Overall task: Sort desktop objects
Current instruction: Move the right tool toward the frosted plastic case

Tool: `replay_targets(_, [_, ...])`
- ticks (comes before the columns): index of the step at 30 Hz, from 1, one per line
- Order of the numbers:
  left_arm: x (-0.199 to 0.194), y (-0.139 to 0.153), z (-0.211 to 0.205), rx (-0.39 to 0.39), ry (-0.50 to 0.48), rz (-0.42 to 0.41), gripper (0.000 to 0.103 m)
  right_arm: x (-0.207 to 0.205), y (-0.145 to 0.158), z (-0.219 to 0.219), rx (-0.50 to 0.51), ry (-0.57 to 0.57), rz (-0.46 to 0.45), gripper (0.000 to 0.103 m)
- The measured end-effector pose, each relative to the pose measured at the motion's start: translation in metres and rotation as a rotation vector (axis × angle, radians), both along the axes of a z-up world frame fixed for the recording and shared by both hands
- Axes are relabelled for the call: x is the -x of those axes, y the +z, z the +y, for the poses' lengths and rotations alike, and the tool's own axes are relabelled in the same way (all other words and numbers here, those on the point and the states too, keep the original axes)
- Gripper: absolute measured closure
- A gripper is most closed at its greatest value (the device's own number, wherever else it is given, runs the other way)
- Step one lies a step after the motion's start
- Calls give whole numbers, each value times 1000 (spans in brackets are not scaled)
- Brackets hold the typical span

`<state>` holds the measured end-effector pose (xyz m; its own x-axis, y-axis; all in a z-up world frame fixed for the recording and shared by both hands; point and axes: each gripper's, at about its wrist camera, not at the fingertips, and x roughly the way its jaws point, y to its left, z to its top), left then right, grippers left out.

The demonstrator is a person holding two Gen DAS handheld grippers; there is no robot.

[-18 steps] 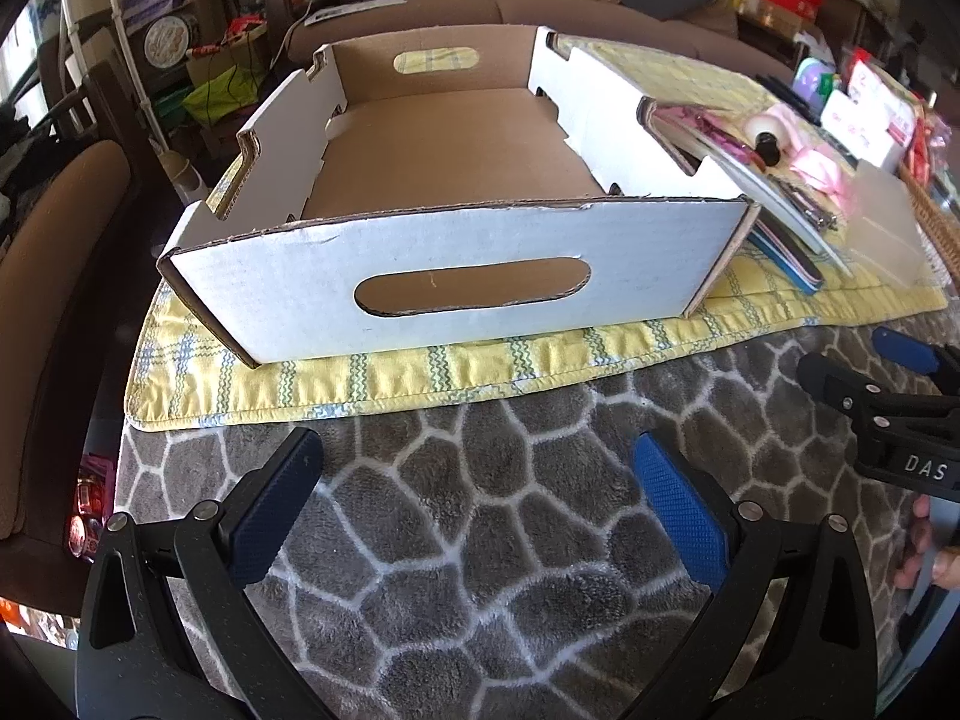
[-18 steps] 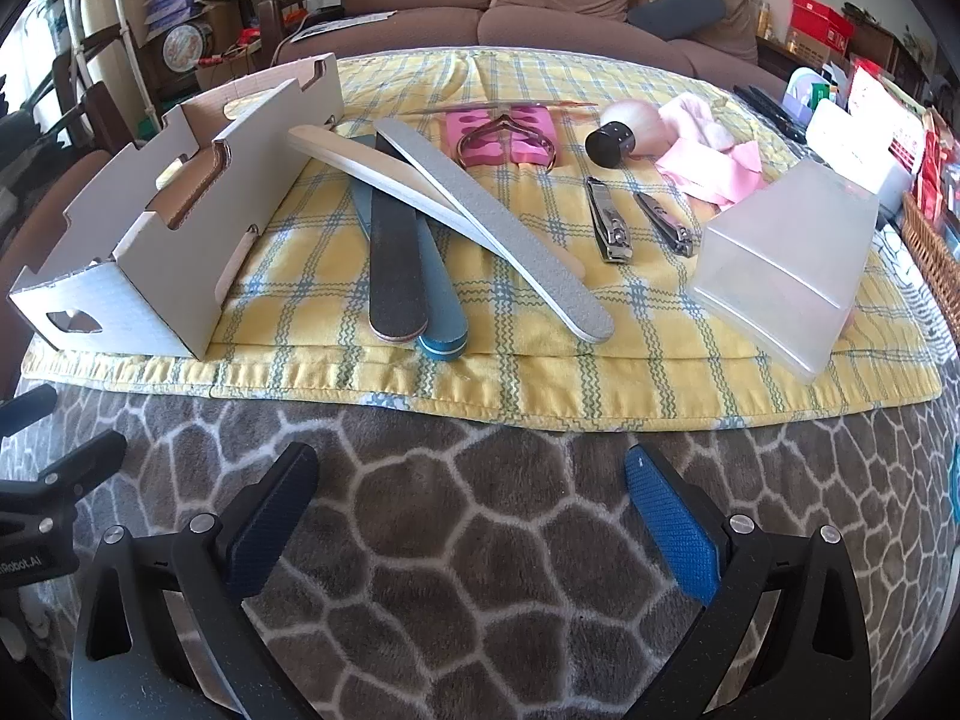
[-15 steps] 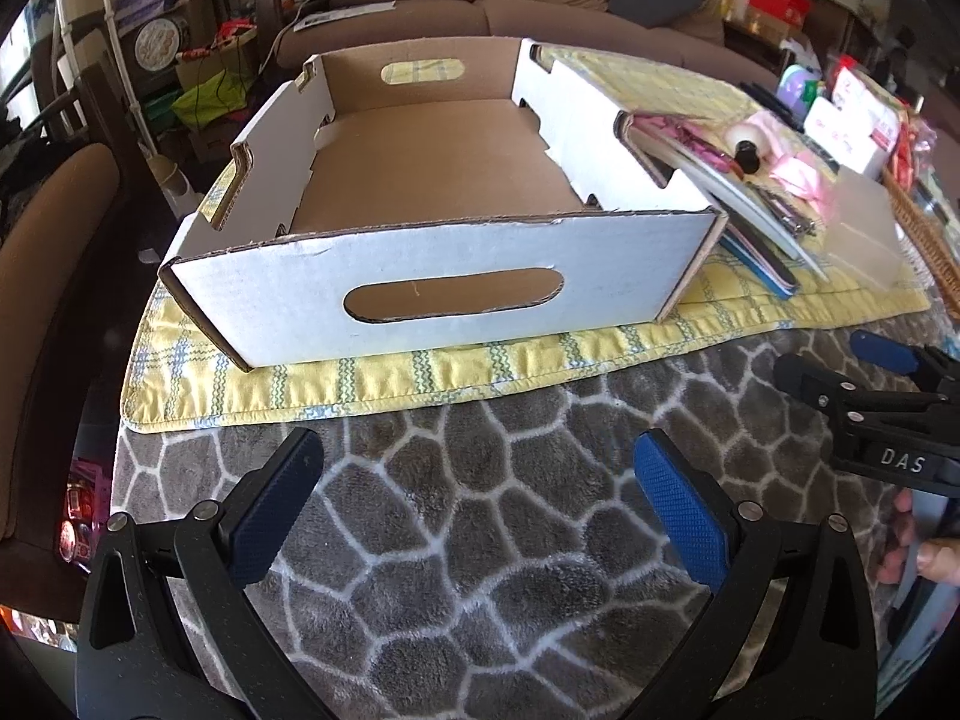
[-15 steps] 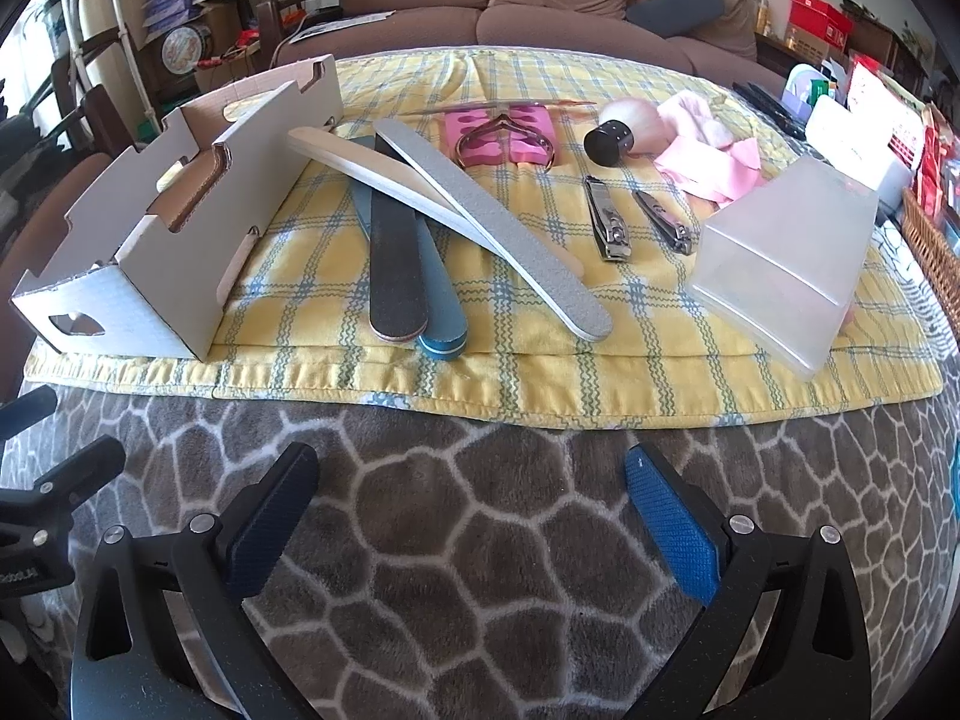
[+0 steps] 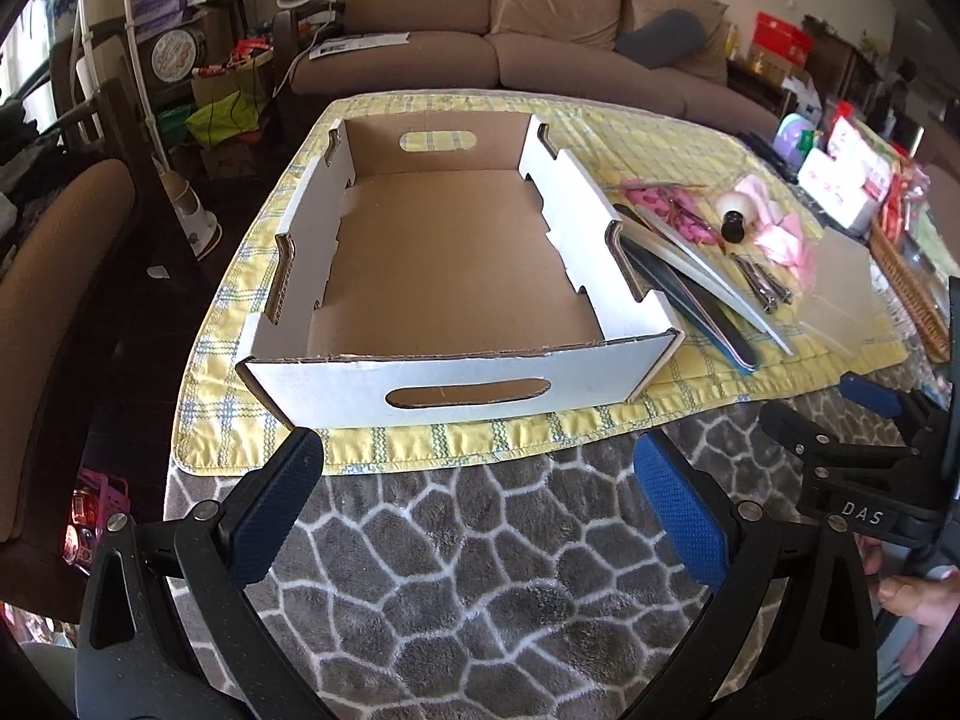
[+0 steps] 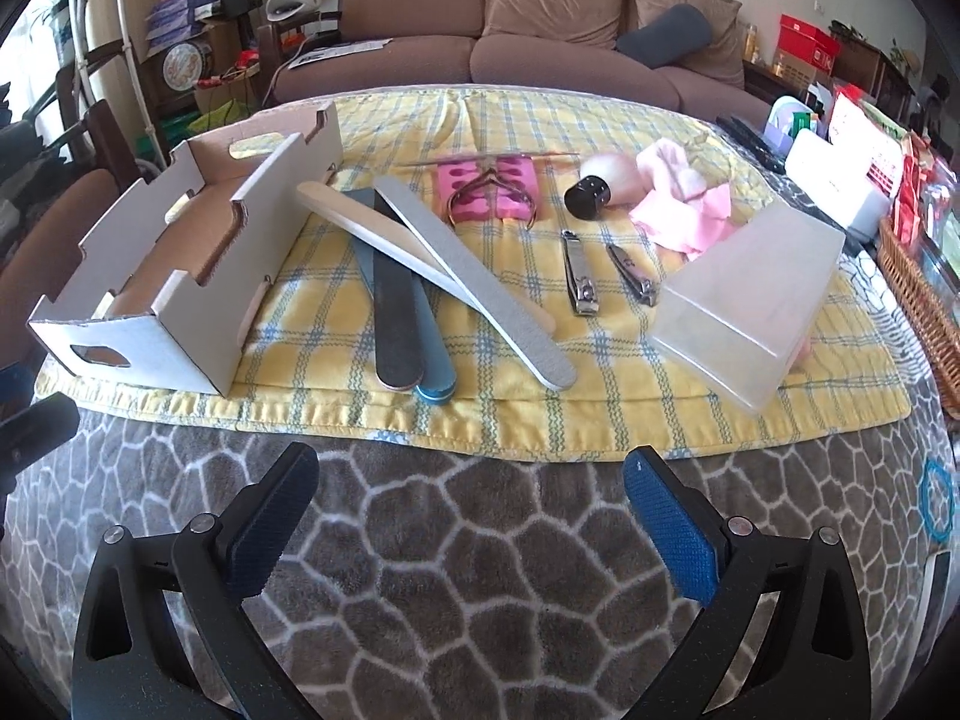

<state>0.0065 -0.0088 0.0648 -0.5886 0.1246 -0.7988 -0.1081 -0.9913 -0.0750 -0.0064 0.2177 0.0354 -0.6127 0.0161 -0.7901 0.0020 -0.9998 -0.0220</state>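
Note:
An empty white cardboard tray sits on the left of a yellow plaid mat. Right of it lie several long nail files, two nail clippers, cuticle nippers on a pink toe separator, a small brush with a black base, a pink cloth and a frosted plastic box. My left gripper is open and empty, in front of the tray. My right gripper is open and empty, in front of the files; it also shows in the left wrist view.
The mat lies on a grey patterned blanket. A wicker basket and boxes stand at the right edge. A brown sofa is behind the table, a chair to its left.
The left gripper has risen and pulled back, so the tray's inside now shows from above. The right gripper has hardly moved.

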Motion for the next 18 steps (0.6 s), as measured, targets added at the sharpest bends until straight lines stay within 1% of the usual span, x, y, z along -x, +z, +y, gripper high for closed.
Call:
replay_targets(9, [3,13,6,5,-9,13,0,2,17,-7,12,12,17,0])
replay_targets(14, [9,15,6,3,-27,12,0,6,25,-7,28,18,9,0])
replay_targets(18, [16,21,8,10,-61,27,0,11,39,0,17,40,32,0])
